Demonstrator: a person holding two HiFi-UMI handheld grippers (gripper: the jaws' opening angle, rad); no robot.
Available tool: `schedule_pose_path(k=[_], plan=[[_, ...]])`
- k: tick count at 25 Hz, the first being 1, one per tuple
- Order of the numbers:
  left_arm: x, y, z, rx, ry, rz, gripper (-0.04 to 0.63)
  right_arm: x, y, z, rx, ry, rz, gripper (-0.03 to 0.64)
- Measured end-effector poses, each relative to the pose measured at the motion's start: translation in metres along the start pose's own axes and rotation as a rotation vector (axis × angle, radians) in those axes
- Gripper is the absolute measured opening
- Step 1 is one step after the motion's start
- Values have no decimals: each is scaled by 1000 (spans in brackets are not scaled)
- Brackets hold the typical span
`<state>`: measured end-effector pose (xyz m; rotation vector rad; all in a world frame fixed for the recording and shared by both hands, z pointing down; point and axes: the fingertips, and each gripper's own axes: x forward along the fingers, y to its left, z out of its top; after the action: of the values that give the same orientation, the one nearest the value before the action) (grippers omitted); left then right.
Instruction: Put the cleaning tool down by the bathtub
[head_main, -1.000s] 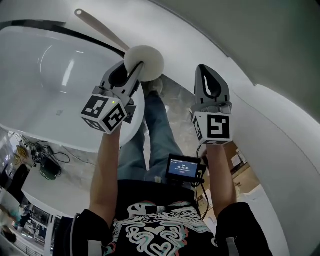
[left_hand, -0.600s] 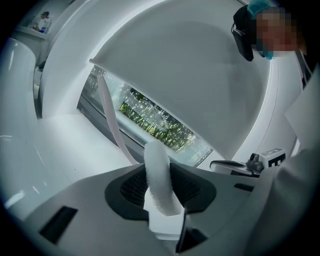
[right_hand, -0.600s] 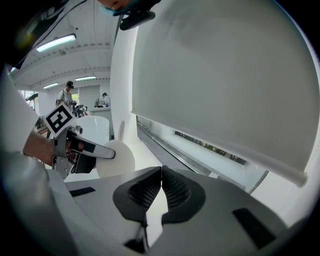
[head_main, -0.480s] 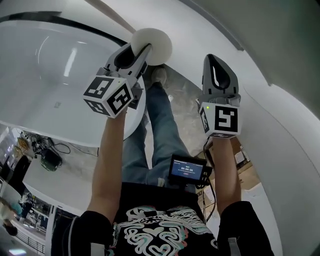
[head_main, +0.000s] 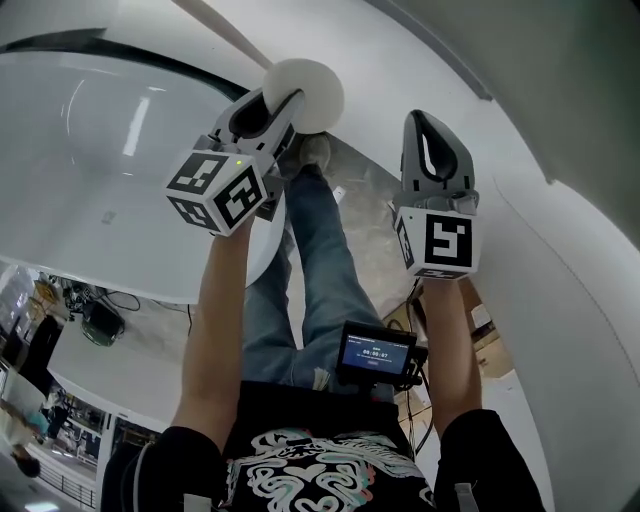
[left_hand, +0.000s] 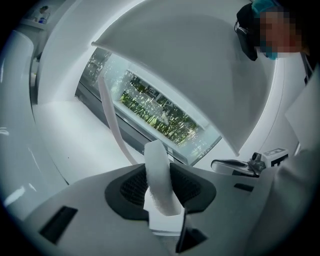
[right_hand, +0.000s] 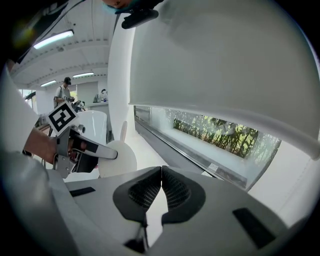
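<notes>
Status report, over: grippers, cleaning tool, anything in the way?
Left gripper shut on cleaning tool. Right gripper shut, empty. Tool aloft beside bathtub, not yet down. Shoe on floor beneath.

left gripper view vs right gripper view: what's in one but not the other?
Only the left gripper view: the left tongs seen along their own jaws, clamped on the edge-on round pad of the cleaning tool, and a chrome faucet off to the right.
Only the right gripper view: the right tongs shut with nothing between them, the left gripper's marker cube from the side, a person standing far back, and ceiling lights.
Both: the cleaning tool and the long window with greenery behind it.
</notes>
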<state>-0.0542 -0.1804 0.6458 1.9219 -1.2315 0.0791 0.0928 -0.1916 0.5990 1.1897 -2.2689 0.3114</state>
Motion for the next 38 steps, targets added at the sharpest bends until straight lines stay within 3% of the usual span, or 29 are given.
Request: schedule_pose_path(k=[12,24,38], plan=[[37,20,-30,-114,70,-4,135,27,-11,-23,-41,20,1,26],[75,33,-44,-276,147,-27,135,39,-15,-33,-21,45,11,26],[98,34,-66,-346,220,-17,135,35,-17,-41,-1,58,43,26]])
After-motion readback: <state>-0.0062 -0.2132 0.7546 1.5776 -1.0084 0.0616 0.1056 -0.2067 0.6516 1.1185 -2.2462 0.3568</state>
